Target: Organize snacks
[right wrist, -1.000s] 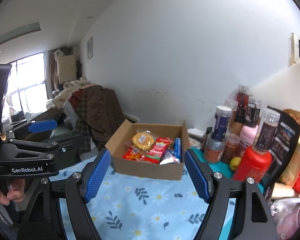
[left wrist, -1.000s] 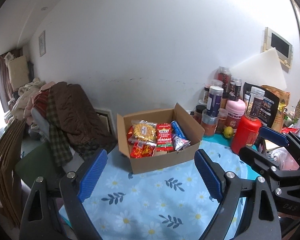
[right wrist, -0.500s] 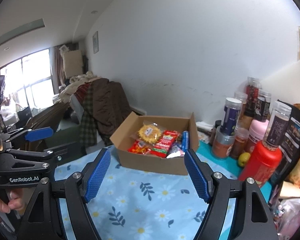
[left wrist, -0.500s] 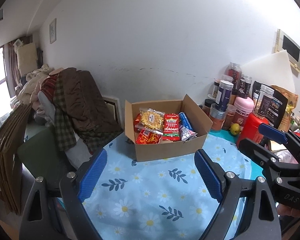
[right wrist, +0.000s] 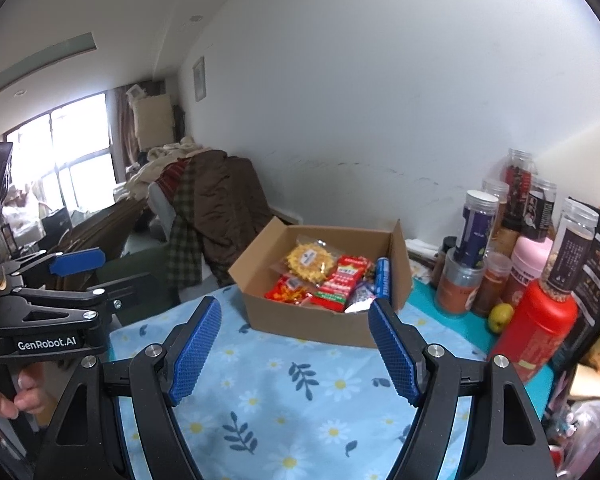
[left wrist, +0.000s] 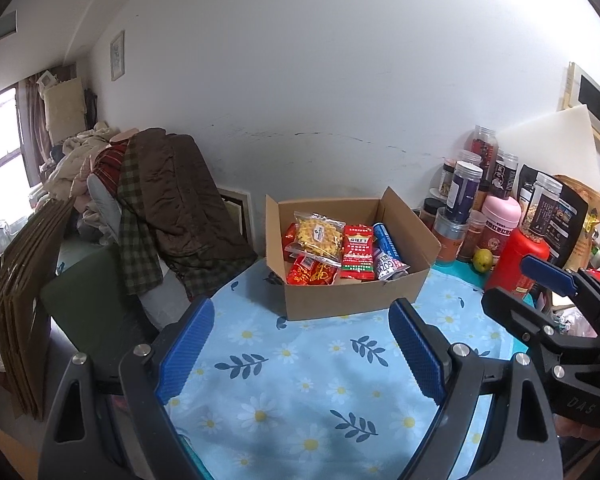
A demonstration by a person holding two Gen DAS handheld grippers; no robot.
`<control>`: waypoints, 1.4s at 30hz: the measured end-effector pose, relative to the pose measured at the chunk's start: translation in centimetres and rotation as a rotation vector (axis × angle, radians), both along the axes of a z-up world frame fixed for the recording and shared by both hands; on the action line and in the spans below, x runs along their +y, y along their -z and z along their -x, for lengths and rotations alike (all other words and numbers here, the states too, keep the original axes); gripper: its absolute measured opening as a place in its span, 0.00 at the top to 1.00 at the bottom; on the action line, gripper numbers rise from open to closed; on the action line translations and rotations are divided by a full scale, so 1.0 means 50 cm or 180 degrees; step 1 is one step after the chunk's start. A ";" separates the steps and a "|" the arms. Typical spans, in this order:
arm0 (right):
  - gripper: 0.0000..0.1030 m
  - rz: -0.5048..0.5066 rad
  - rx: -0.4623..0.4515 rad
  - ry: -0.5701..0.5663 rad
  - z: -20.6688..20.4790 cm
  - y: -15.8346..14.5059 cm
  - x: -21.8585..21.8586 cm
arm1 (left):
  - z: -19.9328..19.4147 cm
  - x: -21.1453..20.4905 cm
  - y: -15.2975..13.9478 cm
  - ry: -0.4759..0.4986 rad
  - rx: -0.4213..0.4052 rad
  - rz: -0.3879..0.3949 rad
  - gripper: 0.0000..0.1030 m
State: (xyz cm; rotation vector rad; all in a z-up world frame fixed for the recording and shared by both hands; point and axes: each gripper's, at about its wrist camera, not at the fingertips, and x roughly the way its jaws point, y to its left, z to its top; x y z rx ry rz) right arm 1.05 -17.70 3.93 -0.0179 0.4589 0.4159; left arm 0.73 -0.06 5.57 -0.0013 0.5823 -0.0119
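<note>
Both of your grippers hang over the flowered cloth on the bench (left wrist: 300, 380) with nothing in them. The left gripper (left wrist: 300, 352) has its fingers spread wide; the right gripper (right wrist: 296, 352) stands a little less wide, also empty.

The cardboard box (left wrist: 352, 296) sits mid-frame in both views, against the wall, its flaps open. The snacks lie inside it: a clear bag of yellow crackers (left wrist: 316, 236) on top at the left, a red-and-green packet (left wrist: 356, 252) in the middle, a red-orange packet (left wrist: 312, 274) low at the front, and a blue tube packet (left wrist: 386, 248) along the right wall.

The packets look already gathered, so the step in hand is probably a last tidy or closing the flaps. If you reach in, come from above the front wall, not through it. Pinch soft packets by an edge seam; they will slip and crumple if squeezed flat. Keep the right gripper clear of the red bottle (right wrist: 536, 328) and the jars at right, which would tip easily.
</note>
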 end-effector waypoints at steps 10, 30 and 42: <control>0.25 0.0006 0.0000 -0.0006 0.001 0.001 0.004 | -0.002 -0.002 0.006 0.0016 0.0028 -0.0008 0.12; 0.25 0.0040 -0.0026 0.0029 0.002 -0.003 0.001 | 0.002 -0.014 0.011 0.0032 0.0047 -0.0087 0.12; 0.25 0.0052 -0.0017 0.0043 0.001 -0.003 -0.003 | 0.005 -0.014 0.013 -0.0006 0.0070 -0.0124 0.12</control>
